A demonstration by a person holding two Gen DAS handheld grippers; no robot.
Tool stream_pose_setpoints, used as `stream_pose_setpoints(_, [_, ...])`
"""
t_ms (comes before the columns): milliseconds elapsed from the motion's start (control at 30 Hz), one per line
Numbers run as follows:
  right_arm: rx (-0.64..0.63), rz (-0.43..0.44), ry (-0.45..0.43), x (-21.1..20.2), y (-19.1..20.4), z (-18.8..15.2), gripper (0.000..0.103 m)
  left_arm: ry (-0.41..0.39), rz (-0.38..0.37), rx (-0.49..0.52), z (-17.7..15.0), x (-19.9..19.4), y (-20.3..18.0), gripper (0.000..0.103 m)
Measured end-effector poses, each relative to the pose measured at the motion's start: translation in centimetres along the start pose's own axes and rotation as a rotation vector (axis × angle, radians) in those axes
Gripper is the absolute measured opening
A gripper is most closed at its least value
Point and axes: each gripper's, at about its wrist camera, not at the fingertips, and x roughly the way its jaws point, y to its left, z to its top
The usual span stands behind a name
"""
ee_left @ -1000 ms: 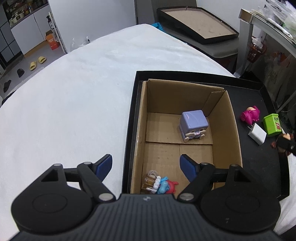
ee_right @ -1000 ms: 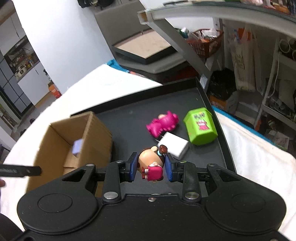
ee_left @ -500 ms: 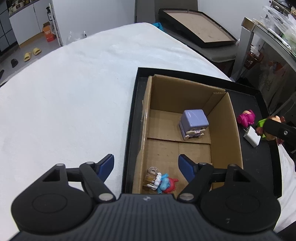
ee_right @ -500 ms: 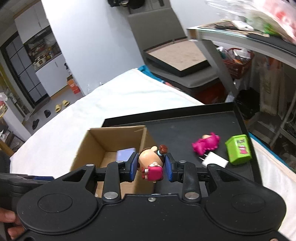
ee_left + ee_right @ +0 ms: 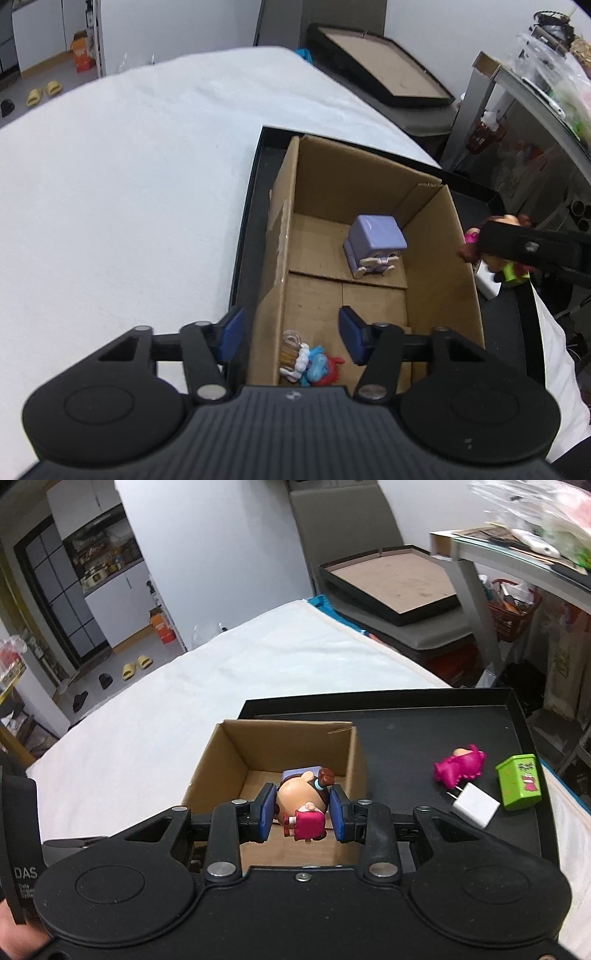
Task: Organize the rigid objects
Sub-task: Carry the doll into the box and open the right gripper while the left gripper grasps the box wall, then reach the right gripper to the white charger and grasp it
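Note:
A cardboard box [image 5: 439,254] stands open on a black tray [image 5: 247,221]. Inside it sit a purple block figure [image 5: 375,245] and a small blue and red figurine [image 5: 314,363]. My right gripper [image 5: 302,808] is shut on a doll figure with a tan head and pink body [image 5: 303,805] and holds it above the box [image 5: 221,760]. That gripper shows in the left wrist view [image 5: 532,249] at the box's right wall. My left gripper [image 5: 290,334] is open and empty, straddling the box's near left wall.
On the tray [image 5: 406,731] right of the box lie a pink figure [image 5: 458,768], a white charger [image 5: 474,805] and a green box toy [image 5: 519,786]. White cloth [image 5: 129,184] covers the table to the left. A metal shelf stands at the right.
My right gripper has carried the doll leftward from over the tray to above the box opening. The left gripper stays open at the box's near wall.

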Motion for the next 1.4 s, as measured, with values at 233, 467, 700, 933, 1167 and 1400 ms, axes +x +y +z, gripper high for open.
stream_pose_setpoints(233, [-0.049,-0.005,0.034,2.2,2.8,0.4,0.031,0.026,-0.044,-0.056,-0.2,0.6,1.4,0.030])
stream_pose_setpoints(467, [-0.073,0.000,0.045,3.6,4.9,0.9,0.031,0.041,-0.083,-0.077,-0.4,1.1,2.0,0.022])
stream_pose_setpoints(700, [-0.103,0.007,0.028,4.2,6.3,1.3,0.033,0.051,-0.090,-0.083,-0.4,1.7,2.1,0.020])
stream_pose_setpoints(933, [-0.107,-0.010,0.010,3.2,5.5,1.4,0.043,0.047,-0.093,-0.089,-0.5,1.4,2.4,0.020])
stream_pose_setpoints(1167, [-0.097,-0.053,-0.025,0.8,2.6,0.9,0.047,0.041,-0.070,-0.060,-0.5,1.1,1.9,0.020])
stream_pose_setpoints(1400, [-0.003,-0.110,-0.031,-1.0,-3.5,-0.3,0.047,0.033,-0.025,-0.010,-0.3,0.7,0.7,0.020])
